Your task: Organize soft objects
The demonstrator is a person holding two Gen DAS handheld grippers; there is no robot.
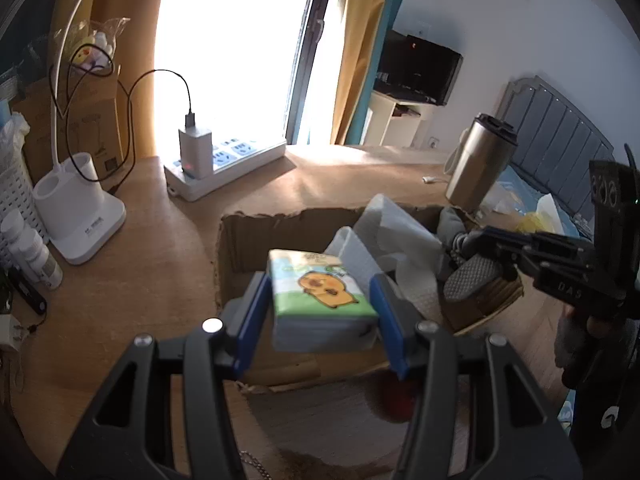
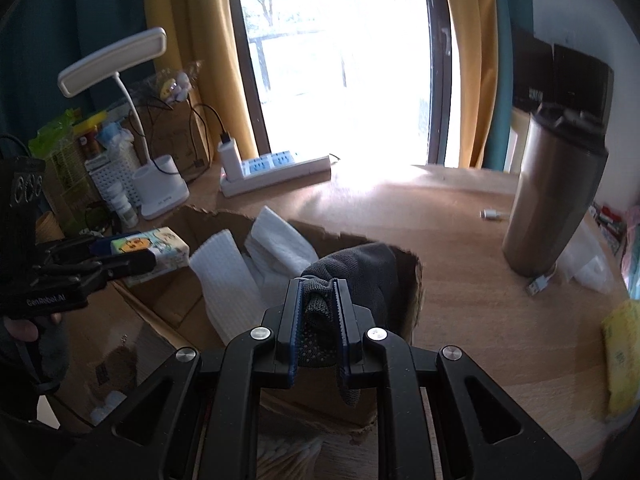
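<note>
My left gripper (image 1: 320, 285) is shut on a tissue pack (image 1: 320, 300) printed with an orange cartoon animal, held above the open cardboard box (image 1: 260, 216). From the right wrist view, the left gripper (image 2: 120, 252) and the tissue pack (image 2: 160, 246) hang over the box's left side. My right gripper (image 2: 319, 296) is shut on a grey sock (image 2: 360, 268) with a dotted sole, above the right end of the box (image 2: 412, 280). In the left wrist view, the right gripper (image 1: 480, 250) and the sock (image 1: 472, 280) show at the right. White folded cloths (image 2: 224, 280) lie inside the box.
On the wooden desk stand a white power strip (image 1: 228, 164) with a charger, a desk lamp (image 1: 80, 220), small white bottles (image 1: 32, 252) and a steel tumbler (image 2: 556, 200). A USB cable end (image 2: 540, 284) and a yellow pack (image 2: 620, 352) lie to the right.
</note>
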